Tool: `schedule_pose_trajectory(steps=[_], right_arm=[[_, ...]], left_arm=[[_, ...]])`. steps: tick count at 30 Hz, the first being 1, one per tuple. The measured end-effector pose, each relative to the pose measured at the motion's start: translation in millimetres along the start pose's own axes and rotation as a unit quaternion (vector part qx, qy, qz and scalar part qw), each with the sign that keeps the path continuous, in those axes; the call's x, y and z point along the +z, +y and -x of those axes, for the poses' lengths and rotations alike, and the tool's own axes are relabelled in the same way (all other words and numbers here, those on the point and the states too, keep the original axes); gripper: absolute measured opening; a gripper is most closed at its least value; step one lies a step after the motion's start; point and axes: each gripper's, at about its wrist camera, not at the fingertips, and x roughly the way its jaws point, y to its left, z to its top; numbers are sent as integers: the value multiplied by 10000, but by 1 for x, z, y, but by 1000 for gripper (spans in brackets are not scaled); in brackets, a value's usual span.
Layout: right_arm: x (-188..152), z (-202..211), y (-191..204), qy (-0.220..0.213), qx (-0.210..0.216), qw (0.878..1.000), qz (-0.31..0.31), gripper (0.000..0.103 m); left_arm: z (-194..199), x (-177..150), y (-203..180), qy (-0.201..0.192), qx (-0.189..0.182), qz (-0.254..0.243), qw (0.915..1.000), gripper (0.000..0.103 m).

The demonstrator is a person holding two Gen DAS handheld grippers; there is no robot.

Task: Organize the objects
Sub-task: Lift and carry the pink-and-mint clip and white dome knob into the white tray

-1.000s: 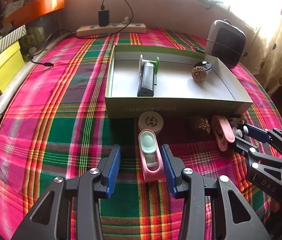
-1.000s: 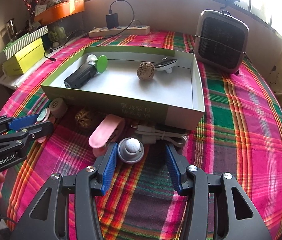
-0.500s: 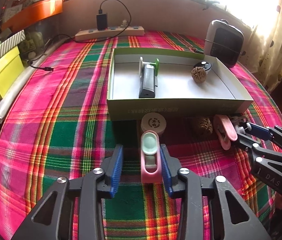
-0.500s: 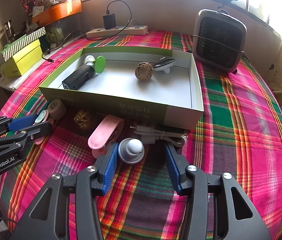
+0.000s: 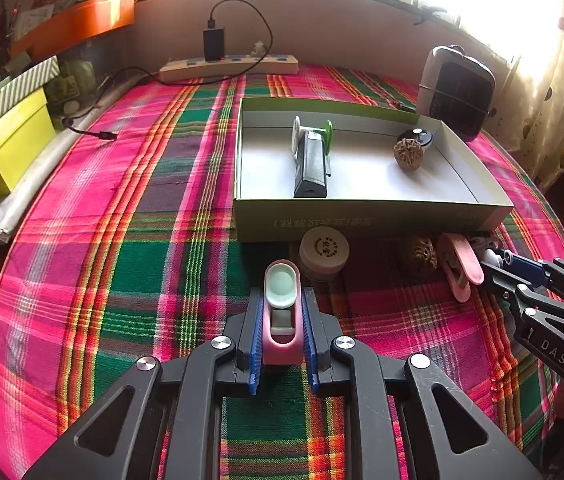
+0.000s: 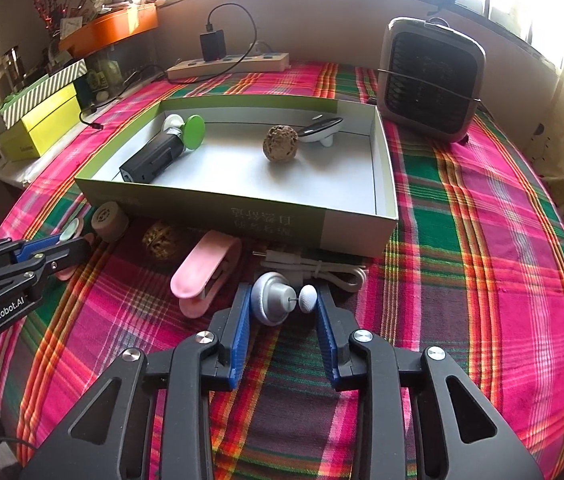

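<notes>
My left gripper (image 5: 282, 320) is shut on a pink clip with a mint-green top (image 5: 280, 292), and both blue pads press its sides on the plaid cloth. My right gripper (image 6: 283, 308) has its jaws closing on a small silver dome with a white ball tip (image 6: 272, 300). It lies sideways between the pads, and both pads touch it. Just beyond stands the green-sided open box (image 5: 361, 220), holding a black device with green and white discs (image 5: 310, 160), a walnut (image 5: 409, 154) and a small black-and-white piece (image 5: 417, 136).
Before the box's front wall lie a round white tin (image 5: 323, 250), a second walnut (image 5: 419, 254), a second pink clip (image 6: 206, 268) and a white cable (image 6: 321, 272). A small heater (image 6: 429, 76) stands at the back right. At the back is a power strip (image 5: 230, 66), and at the left a yellow box (image 5: 2, 156).
The left jaws have closed onto the pink clip. The right jaws have narrowed around the silver piece, which has tipped onto its side. Neither hand has shifted.
</notes>
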Motion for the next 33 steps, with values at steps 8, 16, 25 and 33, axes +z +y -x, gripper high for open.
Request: schedule_pose_trajectory(steps=[8,16,25,33], right_arm=[[0,0,-1,-6,22,10000,-26,31],[-1,4,-3,-78,48,9999,-50,31],[7,18,-5,-260,48,9996,-59,31],[18,26,-7,-395,55,9992,-43,31]], left_arm=[[0,-1,-1,-23,-7,-1,10000,15],[3,1,-2,-51,-37,-7,10000,15],[22,14,-1,-308,-208,-20,9993,15],[29,34,-11,-439,-387,-193,9981,15]])
